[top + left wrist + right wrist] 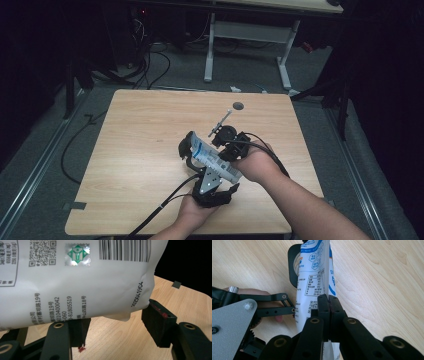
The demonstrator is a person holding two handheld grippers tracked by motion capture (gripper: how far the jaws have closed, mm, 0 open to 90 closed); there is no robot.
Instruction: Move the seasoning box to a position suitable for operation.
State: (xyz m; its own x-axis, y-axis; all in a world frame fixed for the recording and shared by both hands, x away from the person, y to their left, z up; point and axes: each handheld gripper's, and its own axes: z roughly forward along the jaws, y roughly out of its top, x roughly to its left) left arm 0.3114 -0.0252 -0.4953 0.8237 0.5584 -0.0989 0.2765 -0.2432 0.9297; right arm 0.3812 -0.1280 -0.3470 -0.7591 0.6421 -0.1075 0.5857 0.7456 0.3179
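Pouch (312, 277) between right jaws (pinched, seemingly)

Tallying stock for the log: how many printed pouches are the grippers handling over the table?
1: one white and blue pouch above the table's near middle, pinched by the right gripper, its body between the left gripper jaws.

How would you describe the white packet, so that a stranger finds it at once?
Look at the wooden table, near its front edge where two hands meet. Between the two black grippers sits a white pouch with blue print and a barcode, the sole pale, printed thing there.
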